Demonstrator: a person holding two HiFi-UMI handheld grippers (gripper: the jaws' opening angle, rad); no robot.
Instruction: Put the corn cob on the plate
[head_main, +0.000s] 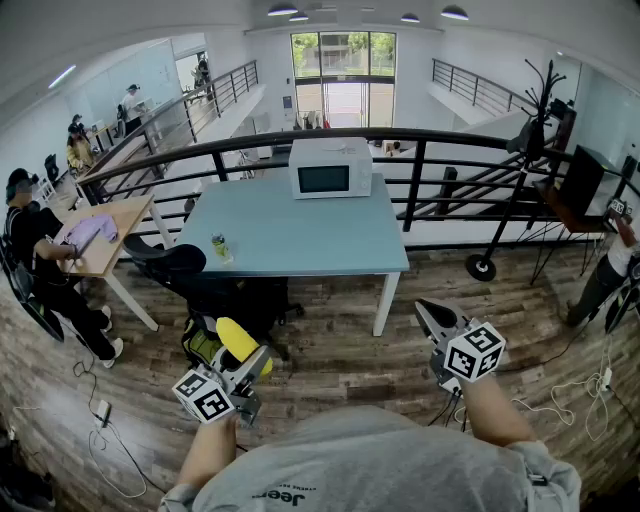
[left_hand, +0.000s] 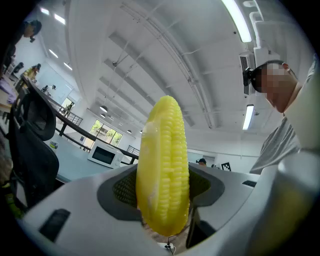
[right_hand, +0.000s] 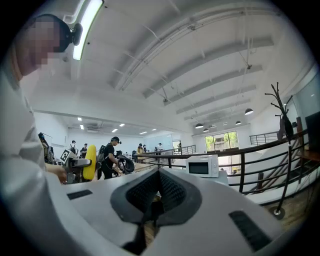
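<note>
Left hand-held gripper (head_main: 250, 368), clamping corn cob (left_hand: 164, 165)

open-plan office workspace on a railed gallery level

the premises were a large shared workplace. a black railing (head_main: 300, 140) ran along the gallery edge, with a matching railed gallery on the far side. the wood-plank floor (head_main: 340, 350) carried a blue-grey table (head_main: 290, 235) bearing a microwave (head_main: 330, 167), with a black office chair (head_main: 175, 265) just beside it. a person (head_main: 35, 250) sat at a wooden desk (head_main: 120, 220); others stood further along. loose cables (head_main: 100, 410) lay on the floor. a coat stand (head_main: 530, 110), recessed ceiling lights (head_main: 283, 11) and a tall glazed end window (head_main: 343, 62) were noted.
</note>
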